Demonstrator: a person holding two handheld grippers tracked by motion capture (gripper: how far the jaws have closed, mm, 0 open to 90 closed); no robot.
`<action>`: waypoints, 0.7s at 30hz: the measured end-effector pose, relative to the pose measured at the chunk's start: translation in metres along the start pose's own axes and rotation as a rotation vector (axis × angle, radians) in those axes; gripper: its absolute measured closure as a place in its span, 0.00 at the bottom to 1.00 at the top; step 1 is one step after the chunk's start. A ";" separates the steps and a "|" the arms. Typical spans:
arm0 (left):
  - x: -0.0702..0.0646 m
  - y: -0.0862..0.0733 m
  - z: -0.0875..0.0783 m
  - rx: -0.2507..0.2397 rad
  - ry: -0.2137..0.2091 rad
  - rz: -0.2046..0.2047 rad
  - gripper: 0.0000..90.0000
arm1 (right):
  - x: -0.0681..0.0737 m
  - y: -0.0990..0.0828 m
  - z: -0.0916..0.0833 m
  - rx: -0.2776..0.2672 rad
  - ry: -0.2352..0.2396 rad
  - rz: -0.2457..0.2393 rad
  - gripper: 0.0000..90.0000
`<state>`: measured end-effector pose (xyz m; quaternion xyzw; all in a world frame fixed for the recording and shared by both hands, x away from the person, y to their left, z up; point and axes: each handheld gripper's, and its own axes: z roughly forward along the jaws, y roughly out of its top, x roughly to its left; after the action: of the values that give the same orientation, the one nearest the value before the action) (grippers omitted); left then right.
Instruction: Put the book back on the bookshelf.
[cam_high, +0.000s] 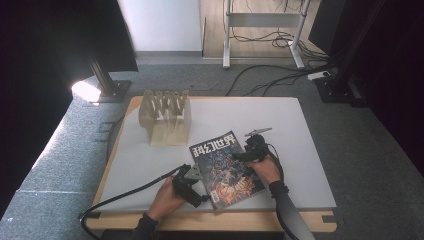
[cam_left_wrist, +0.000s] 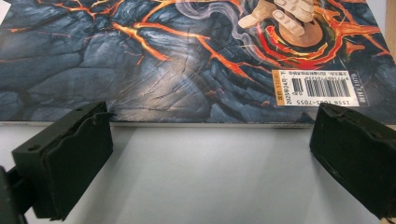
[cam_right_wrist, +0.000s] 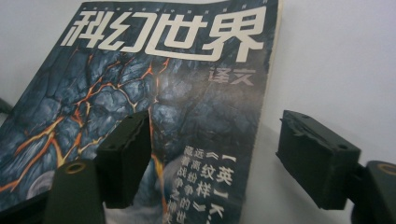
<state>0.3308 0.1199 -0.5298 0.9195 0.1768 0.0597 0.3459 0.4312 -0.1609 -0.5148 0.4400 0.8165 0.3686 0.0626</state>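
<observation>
The magazine (cam_high: 226, 167) lies flat between both grippers: left gripper (cam_left_wrist: 210, 158), wide open, faces its edge; right gripper (cam_right_wrist: 215, 161), half open, straddles its spine, gripping nothing

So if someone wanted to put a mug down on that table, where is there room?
The far right of the table, beyond the magazine, is bare, as is the left strip between the wooden rack and the left gripper. It is crowded at the near edge, where both grippers flank the magazine, the right gripper over its right edge.
</observation>
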 end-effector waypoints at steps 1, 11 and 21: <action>0.000 0.000 0.000 0.000 0.000 0.000 0.00 | -0.001 0.000 0.002 0.001 0.006 0.007 0.34; 0.000 0.000 0.000 0.000 0.000 -0.001 0.00 | -0.003 -0.009 -0.005 -0.002 0.078 0.130 0.39; 0.000 0.000 0.000 0.000 0.002 0.002 0.00 | 0.003 -0.007 -0.021 0.018 0.112 0.074 0.50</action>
<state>0.3307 0.1195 -0.5300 0.9196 0.1764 0.0611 0.3458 0.4154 -0.1726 -0.5033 0.4492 0.8051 0.3873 -0.0010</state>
